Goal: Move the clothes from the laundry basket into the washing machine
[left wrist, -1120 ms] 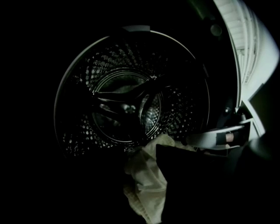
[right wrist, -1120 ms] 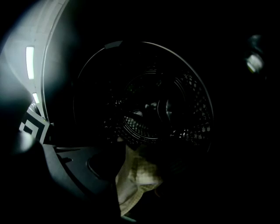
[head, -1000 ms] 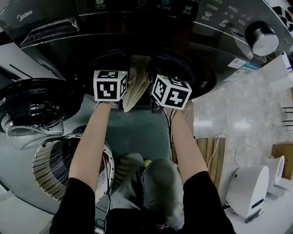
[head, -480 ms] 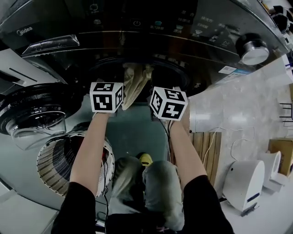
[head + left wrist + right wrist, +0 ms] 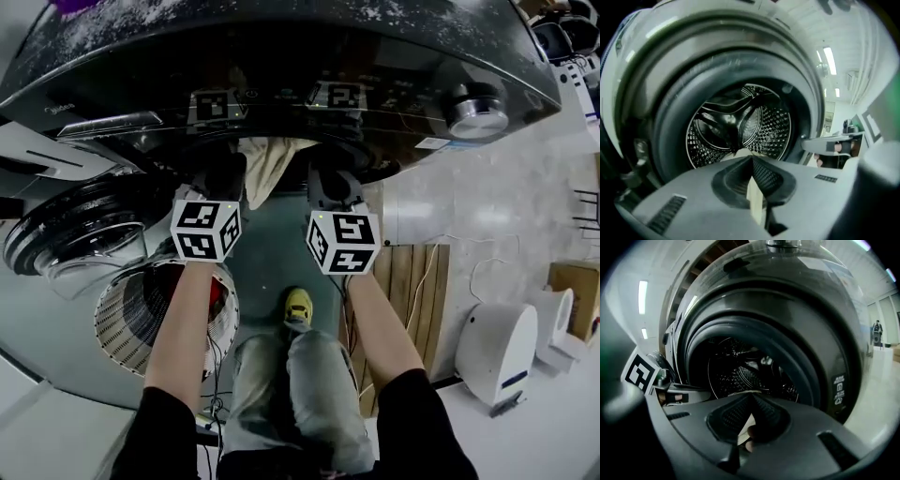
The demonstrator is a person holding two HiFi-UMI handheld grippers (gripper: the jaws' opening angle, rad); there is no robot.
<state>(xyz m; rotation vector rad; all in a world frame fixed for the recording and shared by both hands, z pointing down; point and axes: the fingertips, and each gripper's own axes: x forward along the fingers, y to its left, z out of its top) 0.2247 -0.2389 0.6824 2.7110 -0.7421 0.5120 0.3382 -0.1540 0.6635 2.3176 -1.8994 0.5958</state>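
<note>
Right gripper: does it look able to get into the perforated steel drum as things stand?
Probably yes. The right gripper, jaws just closed on the beige cloth, faces the open perforated steel drum with nothing across its dark rubber seal; the round glass door hangs open, off to the person's left.

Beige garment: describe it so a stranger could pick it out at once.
Find the dark front-loading washing machine at the top of the head view, then its door opening. The beige garment hangs out of that opening, between the left gripper and right gripper; it is the only pale, creased cloth amid hard dark parts.
</note>
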